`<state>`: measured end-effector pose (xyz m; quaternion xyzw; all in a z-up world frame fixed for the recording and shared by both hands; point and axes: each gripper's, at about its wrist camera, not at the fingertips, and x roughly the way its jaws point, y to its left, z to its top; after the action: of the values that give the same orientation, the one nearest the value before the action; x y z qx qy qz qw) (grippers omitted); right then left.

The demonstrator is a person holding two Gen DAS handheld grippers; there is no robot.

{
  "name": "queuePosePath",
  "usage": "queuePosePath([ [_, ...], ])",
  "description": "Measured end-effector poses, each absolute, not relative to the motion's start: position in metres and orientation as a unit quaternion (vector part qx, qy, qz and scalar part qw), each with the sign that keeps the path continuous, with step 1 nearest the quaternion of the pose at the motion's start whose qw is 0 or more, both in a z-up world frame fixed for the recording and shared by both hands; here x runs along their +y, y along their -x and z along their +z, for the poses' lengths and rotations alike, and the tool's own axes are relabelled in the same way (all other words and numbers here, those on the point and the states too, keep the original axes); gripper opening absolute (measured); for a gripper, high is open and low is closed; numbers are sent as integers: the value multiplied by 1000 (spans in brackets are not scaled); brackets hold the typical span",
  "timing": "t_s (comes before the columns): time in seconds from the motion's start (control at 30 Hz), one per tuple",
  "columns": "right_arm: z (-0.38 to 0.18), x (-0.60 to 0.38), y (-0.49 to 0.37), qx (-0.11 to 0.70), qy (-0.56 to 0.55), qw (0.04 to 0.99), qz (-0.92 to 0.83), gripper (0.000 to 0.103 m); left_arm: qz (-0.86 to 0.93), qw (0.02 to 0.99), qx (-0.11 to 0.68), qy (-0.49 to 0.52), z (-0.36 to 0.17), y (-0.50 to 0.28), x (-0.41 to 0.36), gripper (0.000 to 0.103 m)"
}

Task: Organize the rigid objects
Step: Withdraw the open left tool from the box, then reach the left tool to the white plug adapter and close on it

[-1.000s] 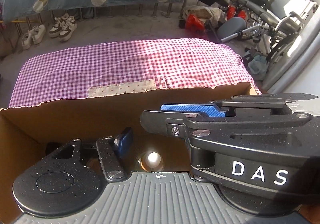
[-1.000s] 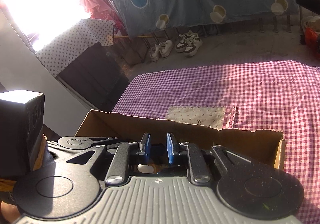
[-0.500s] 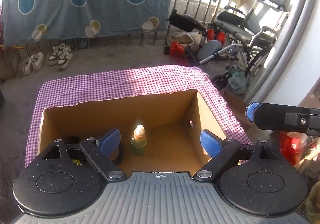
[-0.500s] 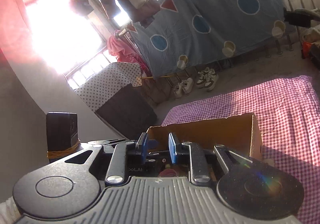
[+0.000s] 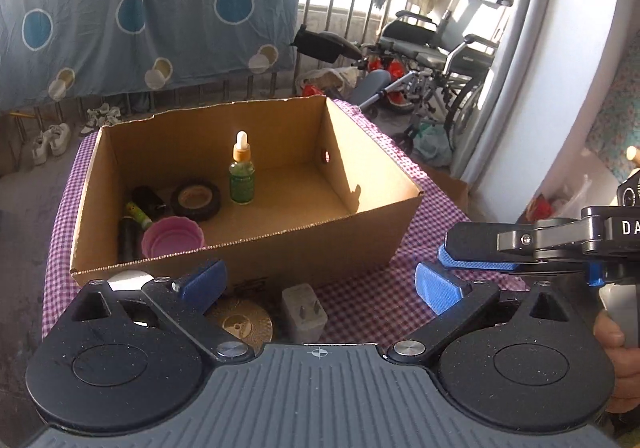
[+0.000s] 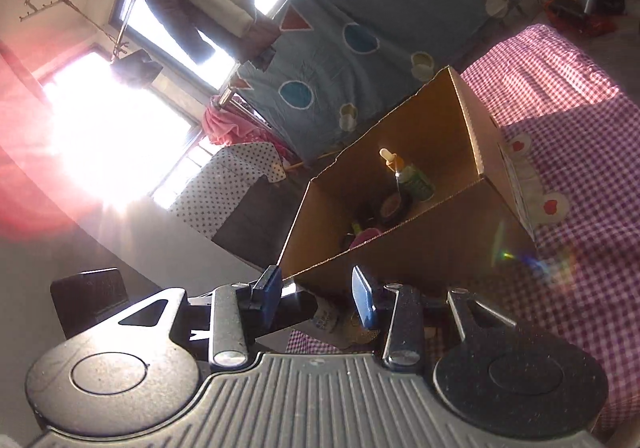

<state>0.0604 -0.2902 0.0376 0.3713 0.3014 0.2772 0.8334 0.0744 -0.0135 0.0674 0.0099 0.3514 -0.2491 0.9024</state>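
A cardboard box (image 5: 352, 236) stands on the purple checked cloth (image 5: 360, 304). In it stand a green dropper bottle (image 5: 241, 176), a black tape roll (image 5: 195, 200), a pink cup (image 5: 173, 238) and dark tubes (image 5: 138, 212). In front of the box lie a grey plug adapter (image 5: 304, 312) and a gold disc (image 5: 240, 326). My left gripper (image 5: 318, 286) is open and empty above them. My right gripper (image 6: 318, 294) is open and empty, tilted, before the box (image 6: 400, 248); it also shows at the left wrist view's right edge (image 5: 500, 252).
A wheelchair (image 5: 440, 48) and clutter stand behind the table at the right. A blue patterned sheet (image 5: 140, 20) hangs on a railing, with shoes (image 5: 52, 136) on the floor. A white wall (image 5: 560, 88) is at the right.
Both grippers have pulled up and back out of the box. The left gripper opened wide and left the dropper bottle standing in the box. The right gripper tilted and opened a little.
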Motion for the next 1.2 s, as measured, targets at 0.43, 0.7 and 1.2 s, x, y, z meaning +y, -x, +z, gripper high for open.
queuePosePath([
  [0.43,-16,-277,-92,364,-396,809,237,42,-235,909,335,-80,7,-62,-37,96],
  [0.7,-41,-270,-119,386,-425,788,221,41,-238,905,339,-94,-4,-81,-42,74],
  [1.2,-64,-249,-161,412,-430,775,209,33,-235,894,374,-75,-12,-98,-48,54],
])
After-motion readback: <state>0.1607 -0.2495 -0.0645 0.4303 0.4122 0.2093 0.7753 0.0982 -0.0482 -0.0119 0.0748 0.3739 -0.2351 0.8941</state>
